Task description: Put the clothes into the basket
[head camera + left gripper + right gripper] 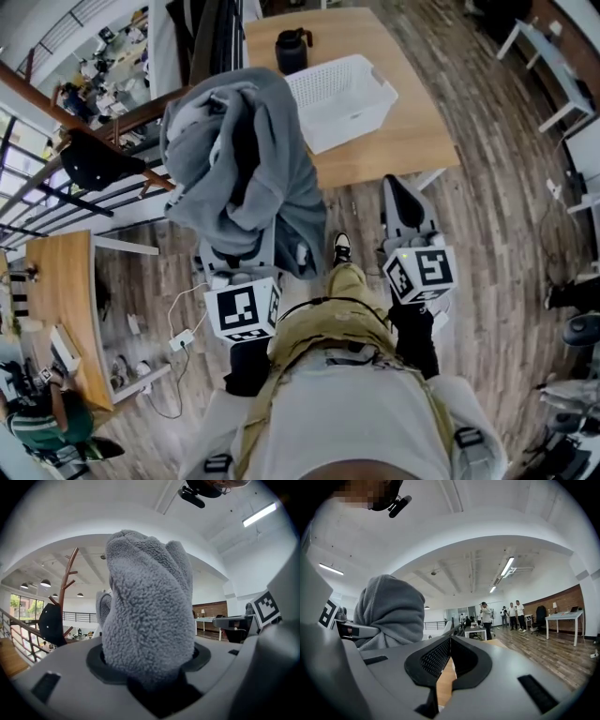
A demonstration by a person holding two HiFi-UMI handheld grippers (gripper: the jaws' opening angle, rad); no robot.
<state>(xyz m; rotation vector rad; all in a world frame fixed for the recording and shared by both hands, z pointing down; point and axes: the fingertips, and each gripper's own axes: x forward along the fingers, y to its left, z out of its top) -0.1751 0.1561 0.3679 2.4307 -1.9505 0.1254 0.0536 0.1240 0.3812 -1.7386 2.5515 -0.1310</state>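
Nearest the person, the left gripper has its fingers clamped on a bunched fold of a grey fleece garment. The fleece fills the gap between the fingers and rises above them. The rest of the garment drapes down around the gripper, off the floor and clear of the tabletop. To the right, the right gripper points the same way. Its fingers are together at the tips and hold nothing.

Farther on, the white slotted basket sits on the wooden tabletop, its open mouth up and its long side running roughly left to right. It lies beyond the held garment and to the right of the left fingers, with the fleece overlapping its left rim in the head view. The loaded left gripper therefore probably needs to travel farther and rightward to bring the garment over the opening. A black jug stands just beyond the basket's far left corner.
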